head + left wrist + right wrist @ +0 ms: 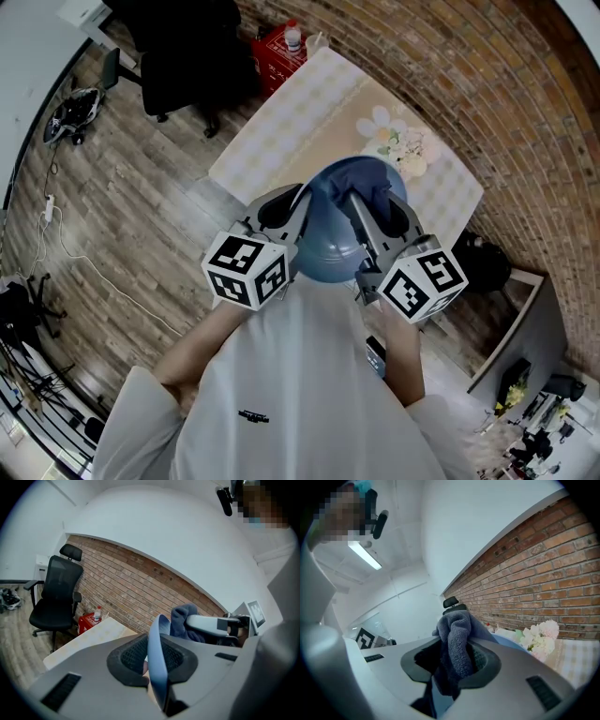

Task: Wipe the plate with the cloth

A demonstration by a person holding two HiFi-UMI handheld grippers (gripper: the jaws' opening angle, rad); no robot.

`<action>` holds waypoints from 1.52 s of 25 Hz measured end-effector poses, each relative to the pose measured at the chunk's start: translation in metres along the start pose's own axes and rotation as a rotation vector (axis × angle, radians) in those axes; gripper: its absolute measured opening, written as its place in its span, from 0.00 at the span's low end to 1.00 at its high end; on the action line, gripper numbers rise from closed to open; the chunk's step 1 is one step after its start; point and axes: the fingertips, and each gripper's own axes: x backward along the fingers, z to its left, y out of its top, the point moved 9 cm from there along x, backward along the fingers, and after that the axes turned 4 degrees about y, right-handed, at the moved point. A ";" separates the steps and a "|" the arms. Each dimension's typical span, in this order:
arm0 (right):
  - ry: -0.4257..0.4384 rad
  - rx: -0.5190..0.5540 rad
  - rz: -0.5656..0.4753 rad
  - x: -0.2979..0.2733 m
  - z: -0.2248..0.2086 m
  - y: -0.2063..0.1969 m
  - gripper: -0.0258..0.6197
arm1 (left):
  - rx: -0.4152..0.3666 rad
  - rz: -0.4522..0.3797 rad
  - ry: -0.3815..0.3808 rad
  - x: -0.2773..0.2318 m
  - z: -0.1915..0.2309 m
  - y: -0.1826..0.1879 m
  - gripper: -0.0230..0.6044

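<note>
Gripping the blue plate (330, 253) by its nine o'clock rim above the desk (300, 122), my left tool (156, 663) is clamped shut; it's stiff, slick, probably breakable. My right tool (457, 665) pinches the soft cloth (457, 632) at one o'clock.

Below and beyond the jaws of the left gripper (154, 660) and right gripper (452, 665): a table (281, 131) in a pale checked cover. Bears a bunch of pale flowers (401, 142) just past the right jaws' tips. Shows bare cover ahead of the left jaws. Stands on a wood-plank floor (122, 187), with a red box (279, 58) and bottle (293, 36) at its far end.
</note>
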 end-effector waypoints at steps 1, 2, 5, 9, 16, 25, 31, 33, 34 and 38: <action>0.017 0.008 -0.001 -0.001 0.003 0.001 0.23 | -0.002 0.005 0.004 -0.001 0.000 -0.001 0.11; 0.034 0.017 0.001 -0.002 0.006 0.001 0.23 | -0.007 0.011 0.005 -0.002 0.000 -0.001 0.11; 0.082 0.037 0.021 -0.008 0.014 -0.001 0.23 | -0.047 0.026 -0.003 -0.002 -0.005 -0.003 0.11; 0.068 0.056 0.054 -0.014 0.018 -0.005 0.23 | -0.126 0.036 -0.034 0.000 -0.017 -0.004 0.11; -0.076 0.036 0.024 -0.004 -0.004 0.002 0.23 | -0.145 0.034 -0.056 0.007 -0.019 -0.003 0.11; -0.150 0.028 0.015 0.010 -0.022 0.006 0.23 | -0.132 0.019 -0.074 0.012 -0.019 -0.003 0.10; -0.195 0.006 0.017 0.021 -0.034 0.004 0.23 | -0.136 0.015 -0.067 0.014 -0.017 -0.002 0.10; -0.213 -0.003 0.019 0.025 -0.039 0.002 0.23 | -0.136 0.012 -0.065 0.015 -0.016 -0.001 0.10; -0.221 -0.008 0.020 0.027 -0.041 0.000 0.23 | -0.137 0.010 -0.063 0.015 -0.015 0.000 0.10; -0.253 -0.028 0.030 0.036 -0.050 -0.007 0.23 | -0.143 0.007 -0.063 0.016 -0.013 0.001 0.10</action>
